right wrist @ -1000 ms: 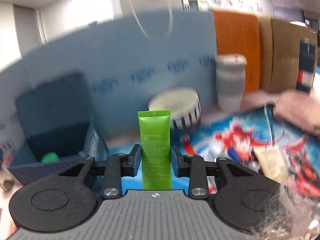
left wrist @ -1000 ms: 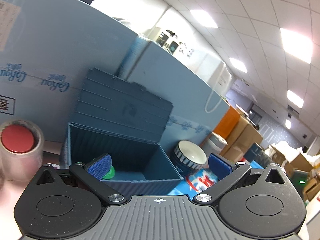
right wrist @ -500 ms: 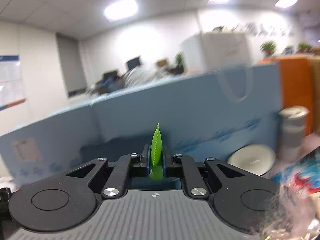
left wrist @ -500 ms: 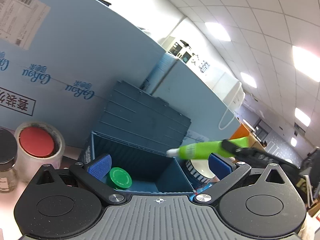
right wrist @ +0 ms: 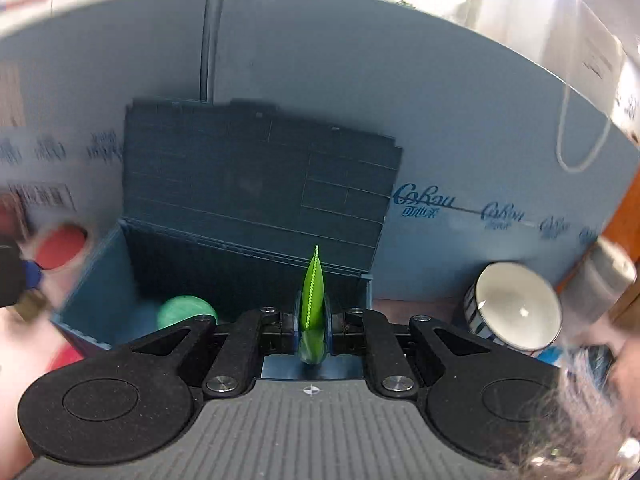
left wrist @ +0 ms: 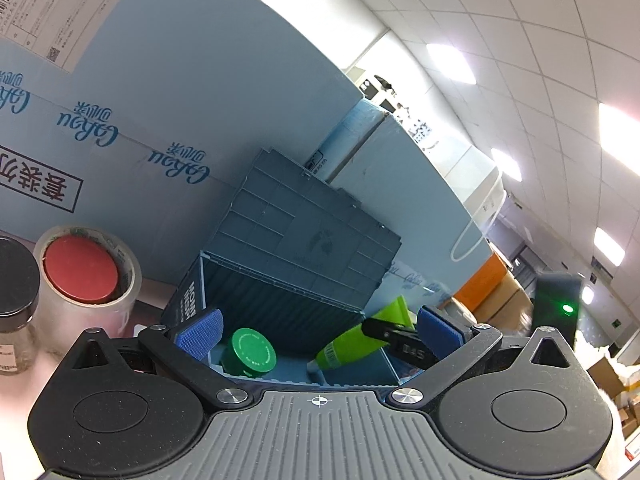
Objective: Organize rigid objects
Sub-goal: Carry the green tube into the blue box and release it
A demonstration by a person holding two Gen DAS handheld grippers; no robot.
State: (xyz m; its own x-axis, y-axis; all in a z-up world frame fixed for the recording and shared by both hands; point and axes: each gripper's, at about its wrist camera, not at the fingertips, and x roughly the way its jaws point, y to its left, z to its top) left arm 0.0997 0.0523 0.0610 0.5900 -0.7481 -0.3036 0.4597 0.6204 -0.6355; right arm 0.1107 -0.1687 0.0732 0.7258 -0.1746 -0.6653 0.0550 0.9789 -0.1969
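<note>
A dark-capped glass jar (left wrist: 12, 292) stands at the far left edge of the pale worktop (left wrist: 24, 384), and just beside it a roll of clear tape (left wrist: 86, 280) rings a red lid (left wrist: 80, 268). Behind them rises a wall of light blue cartons (left wrist: 168, 92) printed with dark blue lettering, one carrying a white shipping label (left wrist: 60, 8).

Toward the middle, a dark blue storage box (right wrist: 100, 276) sits against the cartons with its ribbed lid (right wrist: 256, 168) thrown back upright. A green-capped container (left wrist: 250, 350) lies inside it, toward the left wall. The left gripper (left wrist: 318, 332) hovers at the box's near rim with its blue-padded fingers (left wrist: 200, 332) spread wide and nothing between them.

The right gripper (right wrist: 312, 322) reaches in over the right part of the open box, pads pressed together on a bright green tube (right wrist: 313, 292); its crimped end (right wrist: 316, 264) stands up edge-on in the right wrist view, while the left wrist view shows the tube slanting down into the box.

To the right of the box a striped bowl (right wrist: 516, 312) rests on its side near the cartons, with a pale lidded cup (right wrist: 612, 272), blurred, just beyond it. A white cord loop (right wrist: 580, 128) hangs over the carton wall. Further right, orange (left wrist: 484, 284) and brown cardboard boxes (left wrist: 508, 300) are stacked, and a tiled office ceiling (left wrist: 520, 40) with lit panels (left wrist: 452, 60) stretches overhead.
</note>
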